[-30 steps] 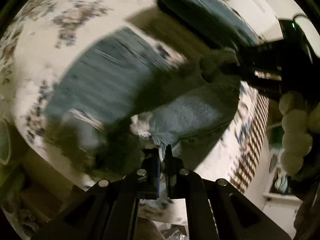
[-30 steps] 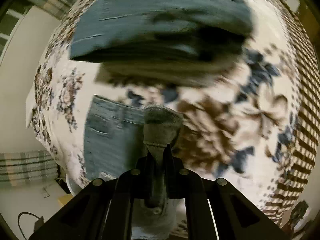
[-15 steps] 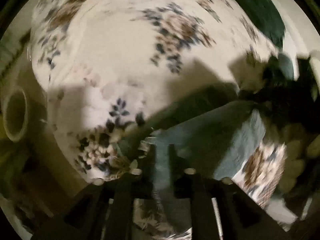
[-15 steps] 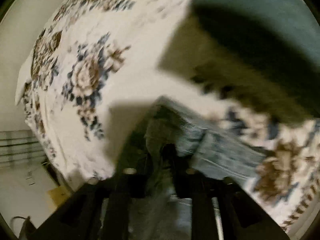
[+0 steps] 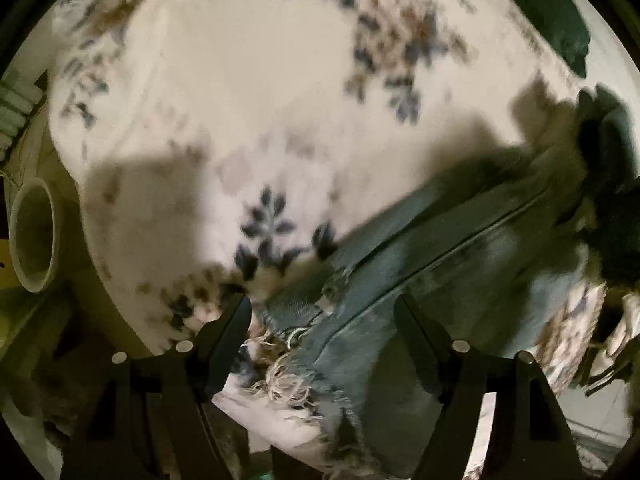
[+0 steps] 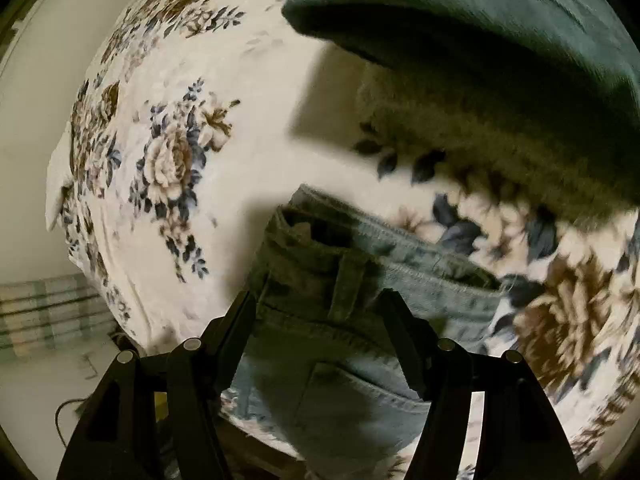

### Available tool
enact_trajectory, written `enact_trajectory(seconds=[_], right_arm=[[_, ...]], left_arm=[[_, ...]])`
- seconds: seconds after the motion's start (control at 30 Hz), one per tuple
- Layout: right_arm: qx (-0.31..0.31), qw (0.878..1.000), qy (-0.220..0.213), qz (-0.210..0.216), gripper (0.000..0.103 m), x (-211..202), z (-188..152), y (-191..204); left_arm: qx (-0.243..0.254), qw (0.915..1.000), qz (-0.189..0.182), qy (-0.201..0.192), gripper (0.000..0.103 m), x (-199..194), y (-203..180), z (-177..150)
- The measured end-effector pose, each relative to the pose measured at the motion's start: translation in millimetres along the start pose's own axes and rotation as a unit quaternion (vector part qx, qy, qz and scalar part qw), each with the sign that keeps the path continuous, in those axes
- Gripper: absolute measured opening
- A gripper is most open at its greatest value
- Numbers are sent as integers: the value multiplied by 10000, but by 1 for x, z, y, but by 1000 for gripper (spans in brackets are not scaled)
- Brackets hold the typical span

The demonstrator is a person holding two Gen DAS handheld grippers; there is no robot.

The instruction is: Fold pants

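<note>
Light blue jeans lie on a floral bedspread (image 5: 248, 128). In the left wrist view the frayed leg hem (image 5: 320, 340) lies between my left gripper's fingers; my left gripper (image 5: 322, 312) is open and just above it. In the right wrist view the waistband with a belt loop (image 6: 348, 276) and a back pocket (image 6: 360, 408) lies under my right gripper (image 6: 318, 308), which is open, its fingers spread either side of the loop. The jeans rest near the bed's near edge.
A dark teal folded garment (image 6: 480, 28) sits on the bed beyond the waistband, also at the far right in the left view (image 5: 560, 32). A round pale tube opening (image 5: 32, 236) is left of the bed. The other gripper (image 5: 612, 208) shows dark at right.
Both grippers were shut on the jeans and carrying them; now both have opened and the jeans lie released on the bedspread near its edge.
</note>
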State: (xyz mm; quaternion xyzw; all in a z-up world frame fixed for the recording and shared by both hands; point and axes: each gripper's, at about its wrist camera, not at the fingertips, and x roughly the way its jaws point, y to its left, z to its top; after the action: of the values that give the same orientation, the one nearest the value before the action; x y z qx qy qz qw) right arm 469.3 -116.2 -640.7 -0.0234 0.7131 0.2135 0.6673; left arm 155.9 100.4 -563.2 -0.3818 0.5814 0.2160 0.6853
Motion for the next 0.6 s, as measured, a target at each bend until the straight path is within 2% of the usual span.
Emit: enact_trajectory(seconds=[0.03,0.07,0.1,0.13,0.17,0.2,0.37,0.53,0.6], right_arm=[[-146,9999,12,-80,68,2,4,4],[-235,9996,14,-161,68,4,6,8],[-406,9987,6,-305,68,8,9,15],[-552,9975,1,-444,68,12,12,21],[-658,9962,4,-571,68,16,14,26],[-801,9934,30,-820,68,23,18,31],[-1179,9838,-21,-1350,68,41,30,47],[-1424,9781,-306,-1489,68,22,29,60],[-1574,9729,-199,-1684,69,29,31,60]], left_arm=[[-24,10000,15,43,67,7,1,-1],[-44,9999,35,83,58,15,2,-2],[-59,9999,42,114,40,20,2,-3],[-67,9999,55,140,28,25,3,-4],[-83,9998,61,150,9,30,3,-4],[-90,9999,20,115,3,33,4,-5],[-209,9988,-86,-443,0,16,11,-9],[-512,9962,-169,-682,0,-10,40,-13],[-669,9946,-368,-701,0,-15,49,-12]])
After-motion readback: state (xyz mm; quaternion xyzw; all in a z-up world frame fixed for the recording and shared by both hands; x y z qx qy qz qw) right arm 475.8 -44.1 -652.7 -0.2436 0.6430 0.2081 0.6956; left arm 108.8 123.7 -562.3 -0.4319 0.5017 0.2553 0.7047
